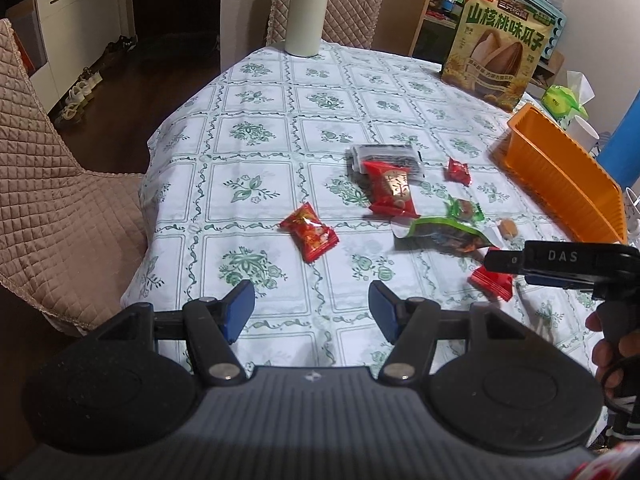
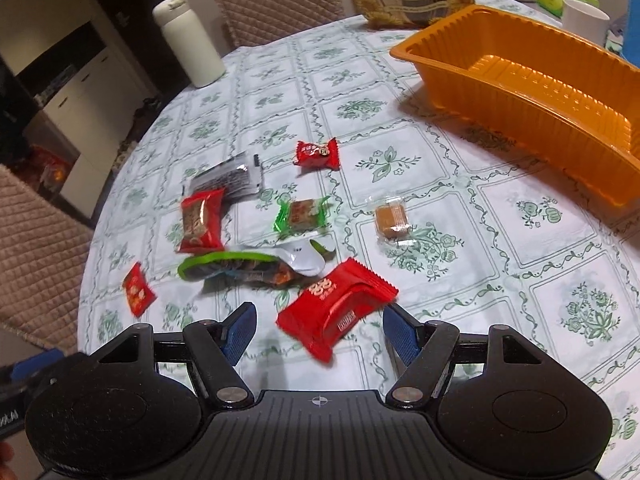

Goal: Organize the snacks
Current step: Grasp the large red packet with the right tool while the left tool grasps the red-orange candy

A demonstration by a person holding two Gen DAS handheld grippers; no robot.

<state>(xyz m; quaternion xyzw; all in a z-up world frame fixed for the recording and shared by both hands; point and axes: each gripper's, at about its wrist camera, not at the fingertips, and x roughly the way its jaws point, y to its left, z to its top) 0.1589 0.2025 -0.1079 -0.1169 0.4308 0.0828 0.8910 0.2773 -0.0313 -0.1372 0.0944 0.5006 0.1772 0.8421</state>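
Red foil first: the large red packet (image 2: 336, 312) lies flat on the tablecloth (image 2: 500, 220) nearest the right gripper (image 2: 320, 330), lined up in the gap between its blue pads but touched by neither. Jaws stand apart, empty. Judged: this is the chosen pick, gripper tilted down so the pads can straddle it.

Left gripper (image 1: 312, 312) also has its fingers spread, nothing between them, only bare cloth ahead. It hangs short of the red candy packet (image 1: 309, 232), probably waiting its turn.

Mid-table: loose scatter, not sorted. Green-edged pouch (image 2: 236, 266) just beyond the large packet; red square sachet (image 2: 138, 290) off to its left; green-wrapped sweet (image 2: 302, 214), clear-wrapped caramel (image 2: 392, 216), red gold-print packet (image 2: 201, 220) overlapping a black-and-silver packet (image 2: 228, 178), small red candy (image 2: 316, 153).

Far: orange tray (image 2: 520, 92), empty, open side up, to the right of the scatter — the likely destination. White flask (image 2: 188, 42) and sunflower-seed bag (image 1: 500, 44) stand upright at the table's far edge, clear of the working area.
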